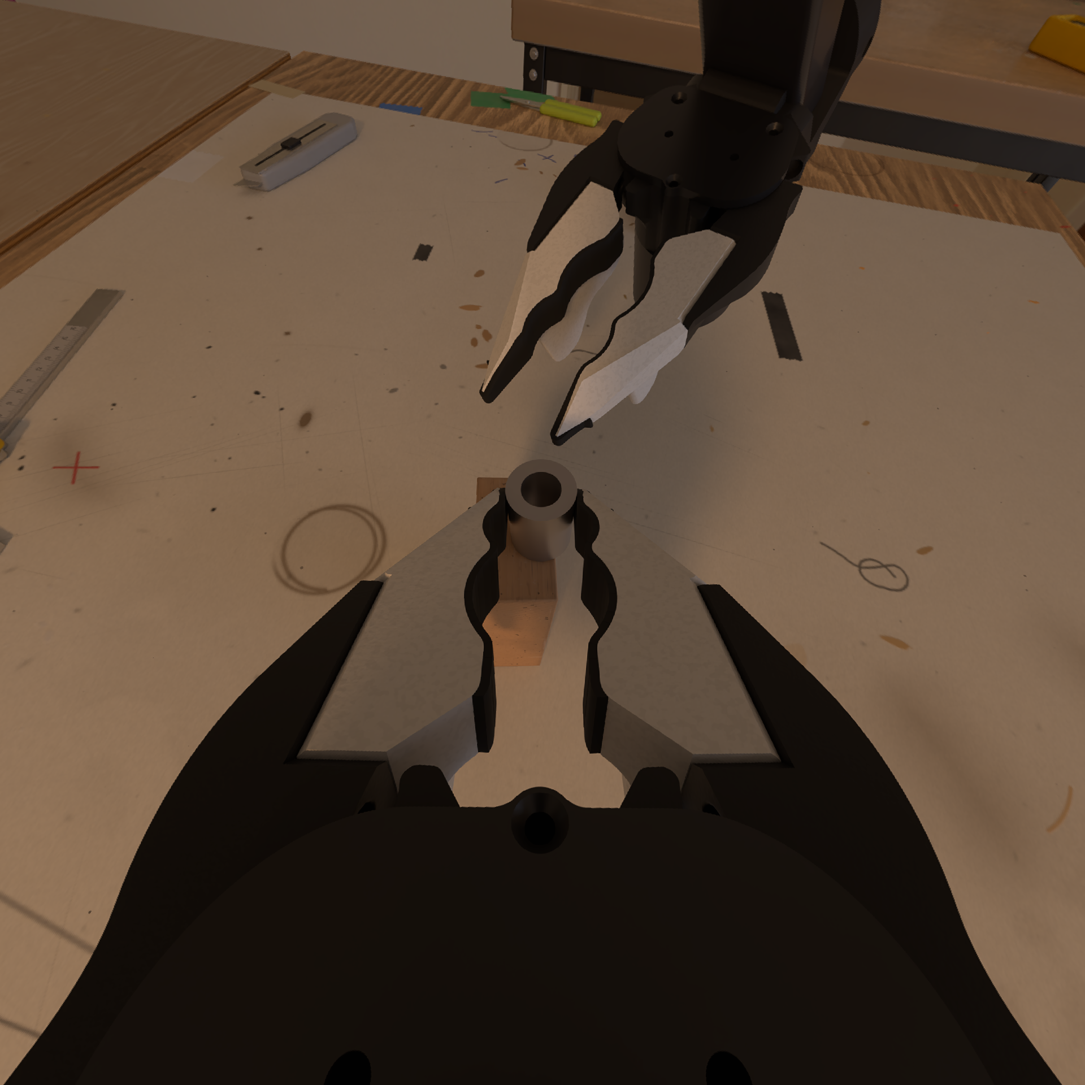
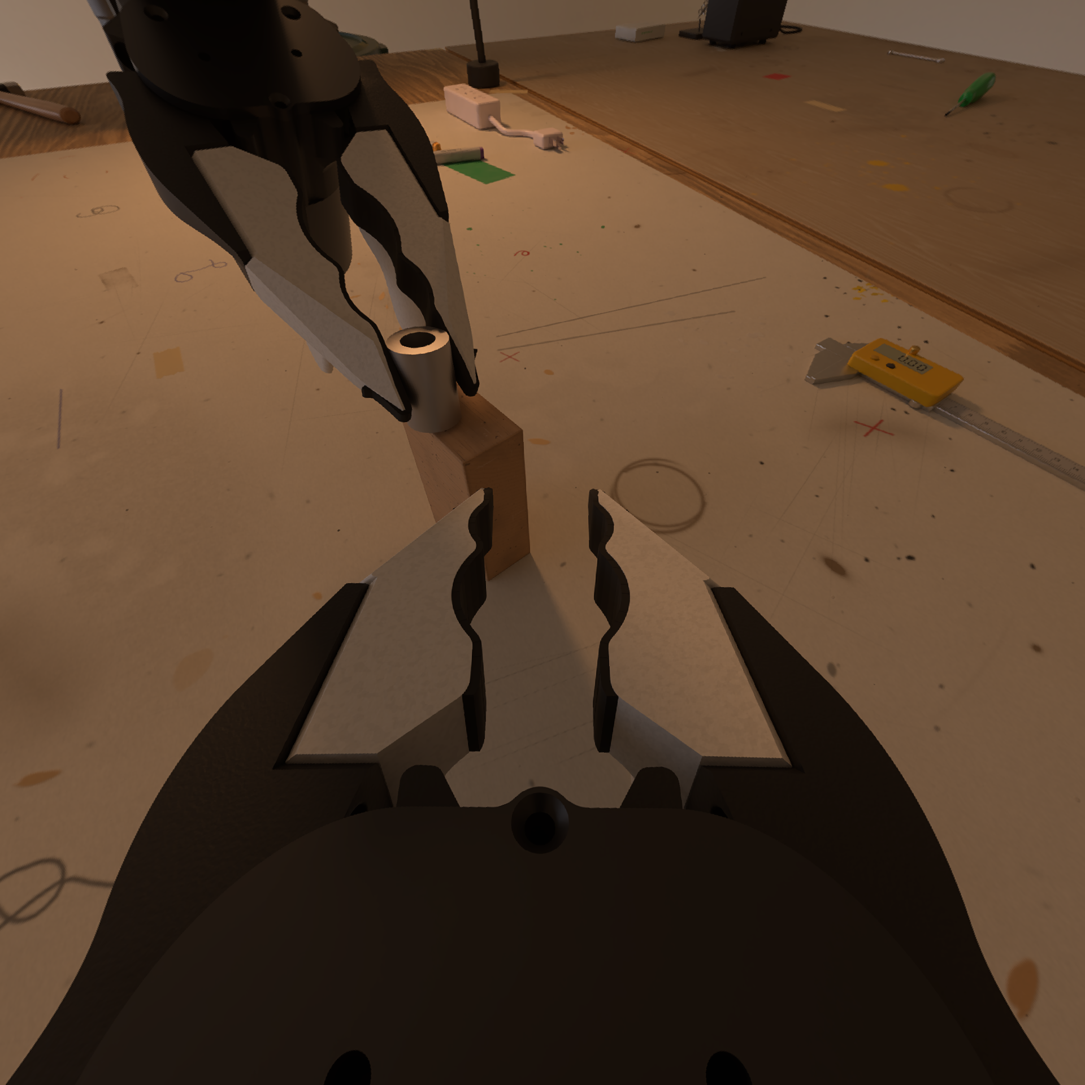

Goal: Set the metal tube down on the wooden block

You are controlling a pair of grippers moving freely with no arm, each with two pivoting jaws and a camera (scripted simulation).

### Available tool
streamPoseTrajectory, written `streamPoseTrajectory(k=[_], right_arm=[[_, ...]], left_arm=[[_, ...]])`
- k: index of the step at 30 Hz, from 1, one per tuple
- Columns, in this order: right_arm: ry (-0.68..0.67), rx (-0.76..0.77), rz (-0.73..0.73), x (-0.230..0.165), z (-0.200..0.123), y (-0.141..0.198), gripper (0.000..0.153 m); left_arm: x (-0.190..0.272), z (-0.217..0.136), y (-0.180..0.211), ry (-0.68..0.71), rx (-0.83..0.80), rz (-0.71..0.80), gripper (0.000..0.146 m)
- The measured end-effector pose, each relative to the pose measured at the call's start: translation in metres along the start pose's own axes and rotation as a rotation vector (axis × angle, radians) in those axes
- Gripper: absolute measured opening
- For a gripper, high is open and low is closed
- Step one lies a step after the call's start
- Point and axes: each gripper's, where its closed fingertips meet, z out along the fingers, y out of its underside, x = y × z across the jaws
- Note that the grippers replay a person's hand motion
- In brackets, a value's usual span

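Left gripper clamps the upright metal tube on the wooden block; right gripper gapes.

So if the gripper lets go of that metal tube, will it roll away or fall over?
Probably not right away. The metal tube stands upright with its flat end on the wooden block, so it should stay put. But it sits near the block's edge and is taller than wide, so a nudge could tip it. Once on its round, smooth side, it would likely roll.
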Motion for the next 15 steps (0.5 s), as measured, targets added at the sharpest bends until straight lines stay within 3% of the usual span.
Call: streamPoseTrajectory(k=[15], right_arm=[[0.044,-0.105,0.100,0.0036,0.0026,0.0007,0.033]], left_arm=[[-0.0040,0.0017,-0.0009,-0.024,0.005,0.013,0.022]])
